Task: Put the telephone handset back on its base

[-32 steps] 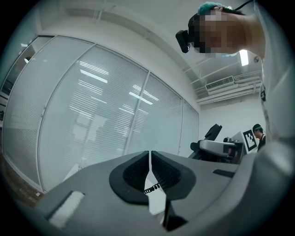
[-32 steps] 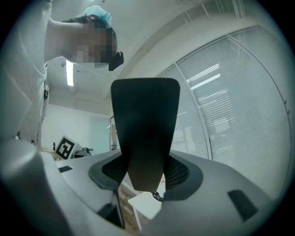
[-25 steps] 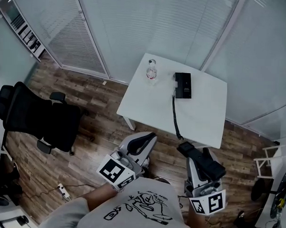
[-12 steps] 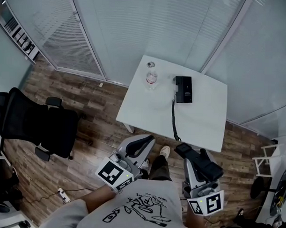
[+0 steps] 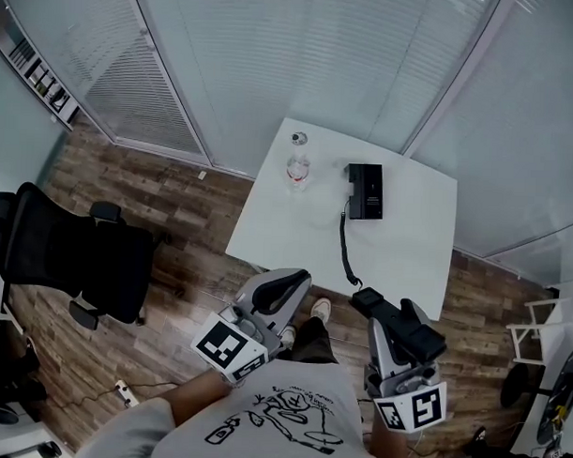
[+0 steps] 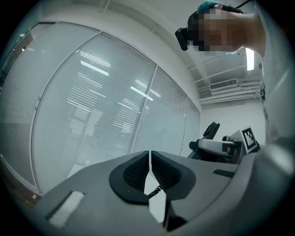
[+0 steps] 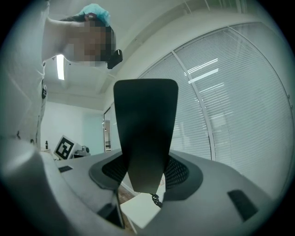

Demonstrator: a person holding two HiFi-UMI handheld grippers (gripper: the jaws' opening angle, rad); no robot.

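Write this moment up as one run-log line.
right gripper: jaws shut on handset | left gripper: jaws shut, empty | base: on table, no handset on it | cord: runs base to handset

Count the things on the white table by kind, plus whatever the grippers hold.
Telephone base: 1
Coiled cord: 1
Clear bottle: 1
Small round object: 1
Handset, held in the right gripper: 1
Total: 5

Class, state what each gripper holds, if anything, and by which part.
The right gripper holds the black telephone handset by the end where its coiled cord joins. The left gripper is shut on nothing.
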